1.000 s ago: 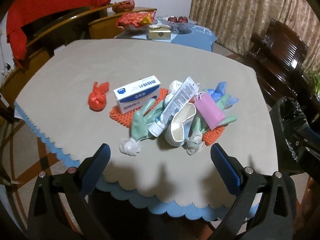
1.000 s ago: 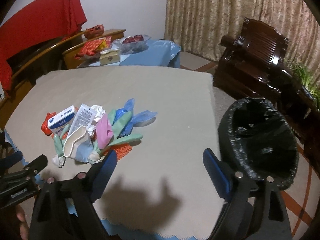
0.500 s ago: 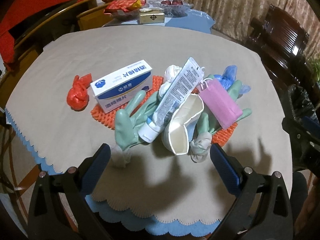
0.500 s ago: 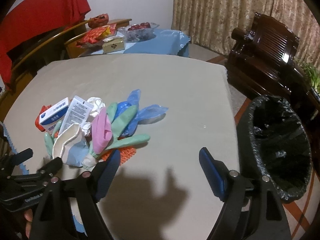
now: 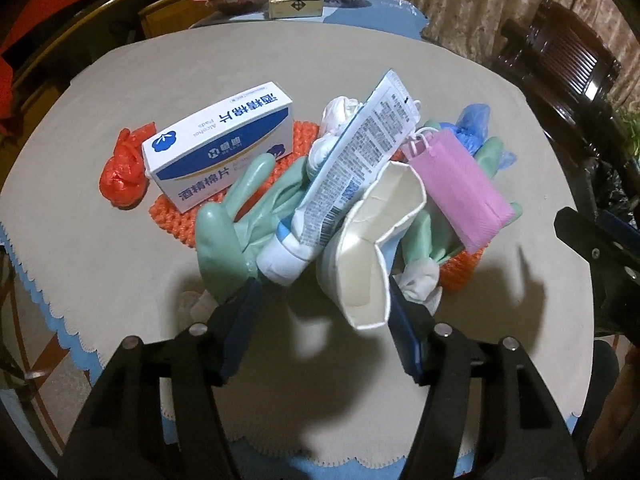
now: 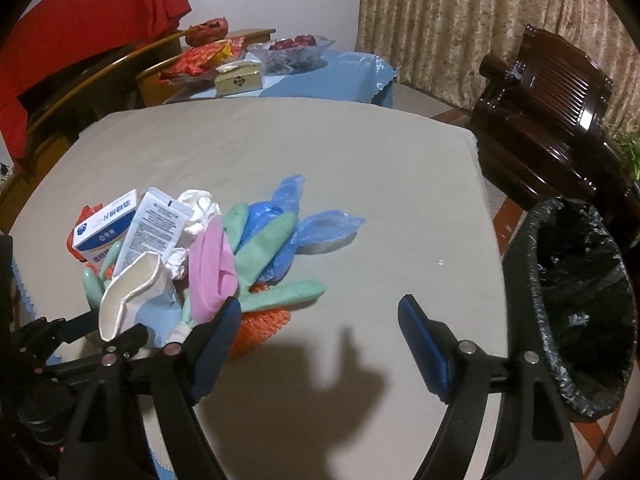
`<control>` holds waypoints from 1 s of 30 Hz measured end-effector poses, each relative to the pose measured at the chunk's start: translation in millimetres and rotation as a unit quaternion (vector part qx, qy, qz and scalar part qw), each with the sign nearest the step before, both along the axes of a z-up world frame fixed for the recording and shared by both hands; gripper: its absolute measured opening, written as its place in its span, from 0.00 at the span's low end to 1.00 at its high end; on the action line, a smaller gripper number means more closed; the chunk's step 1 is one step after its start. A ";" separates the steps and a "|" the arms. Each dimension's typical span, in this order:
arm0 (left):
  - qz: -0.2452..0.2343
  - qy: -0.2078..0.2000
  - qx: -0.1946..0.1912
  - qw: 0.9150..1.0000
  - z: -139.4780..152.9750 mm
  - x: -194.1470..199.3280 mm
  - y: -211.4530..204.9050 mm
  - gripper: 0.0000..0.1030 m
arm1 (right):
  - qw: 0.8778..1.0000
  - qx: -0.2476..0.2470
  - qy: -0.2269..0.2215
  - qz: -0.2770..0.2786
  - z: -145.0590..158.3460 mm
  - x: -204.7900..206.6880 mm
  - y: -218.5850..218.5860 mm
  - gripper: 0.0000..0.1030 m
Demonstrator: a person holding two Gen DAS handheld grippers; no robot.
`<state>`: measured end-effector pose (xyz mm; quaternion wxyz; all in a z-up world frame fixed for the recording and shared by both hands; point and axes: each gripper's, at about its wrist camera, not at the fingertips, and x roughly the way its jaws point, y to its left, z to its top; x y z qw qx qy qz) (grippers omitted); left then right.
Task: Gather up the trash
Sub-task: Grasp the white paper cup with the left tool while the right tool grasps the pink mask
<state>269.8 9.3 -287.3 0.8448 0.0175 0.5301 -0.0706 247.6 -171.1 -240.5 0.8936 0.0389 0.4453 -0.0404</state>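
A trash pile lies on the beige tablecloth [image 5: 120,280]: a white-and-blue box [image 5: 220,148], a printed tube [image 5: 352,168], a crushed white paper cup [image 5: 372,256], a pink pouch [image 5: 460,184], green gloves [image 5: 236,216], blue plastic [image 6: 320,228] and a red bag [image 5: 124,172]. My left gripper [image 5: 320,300] is low at the pile's near edge. Its jaws are closing, with the cup and the tube's cap end between them, and I see no pad pressing. My right gripper [image 6: 320,312] is open over bare cloth, just right of the pile.
A black-lined trash bin [image 6: 580,300] stands on the floor off the table's right edge. A dark wooden chair [image 6: 540,112] is behind it. A far table [image 6: 320,76] holds snacks, a gold box and a bowl. Orange mesh [image 6: 260,324] lies under the pile.
The left gripper has come down close to the pile and its jaws have narrowed around the cup and tube end. The right gripper has moved forward over the table, still wide.
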 end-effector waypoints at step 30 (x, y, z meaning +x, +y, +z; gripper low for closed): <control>0.006 -0.063 -0.035 0.997 45.4 -19.2 16.8 0.14 | 0.996 0.050 0.019 0.077 -4.3 18.2 37.3 0.10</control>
